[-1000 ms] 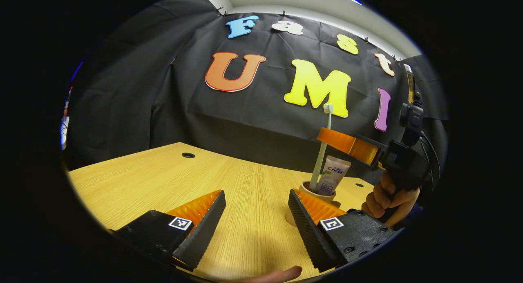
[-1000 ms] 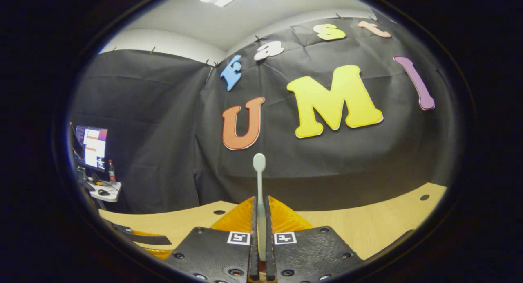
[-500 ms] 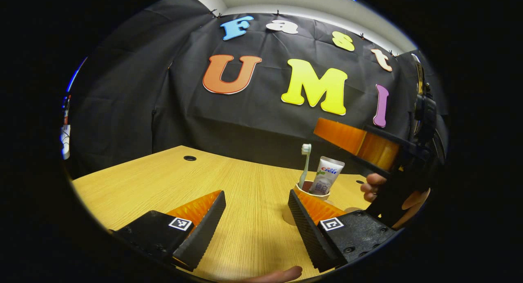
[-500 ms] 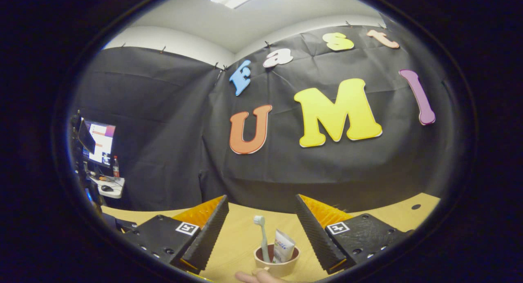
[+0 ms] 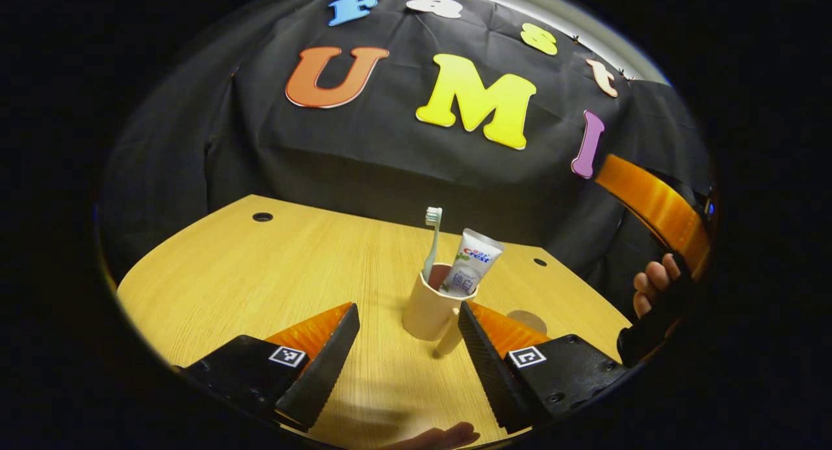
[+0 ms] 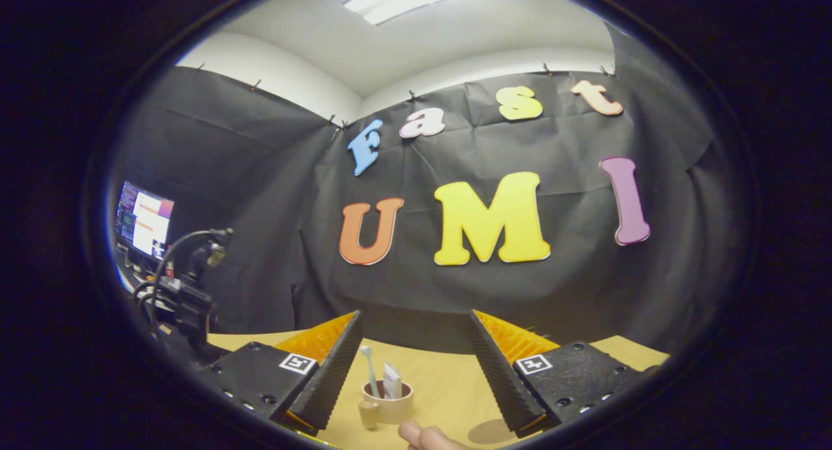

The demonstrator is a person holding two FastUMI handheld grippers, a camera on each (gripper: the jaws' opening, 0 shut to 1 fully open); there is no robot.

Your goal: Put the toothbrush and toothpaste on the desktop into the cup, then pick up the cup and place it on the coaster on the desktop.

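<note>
coaster [image 5: 528, 320] half hidden, cup [image 5: 429, 310] upright

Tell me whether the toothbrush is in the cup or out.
In. The toothbrush stands in the cup, head up, beside the toothpaste.

Readable txt: toothpaste [image 5: 476, 261] tube carries a red/blue brand logo near its top; lettering visible in left gripper view but per rules not read off. Smaller print lower on tube, too small to tell. Tube stands in cup [image 5: 429, 307], mid desk [image 5: 260, 274], nearer the far edge's right part. In right gripper view tube [image 6: 391, 388] print is too small. Square black-white marker tags sit on each gripper's finger blocks: patterns, no letters or nos. Monitor [image 6: 143, 219] at left: txt illegible.
</note>
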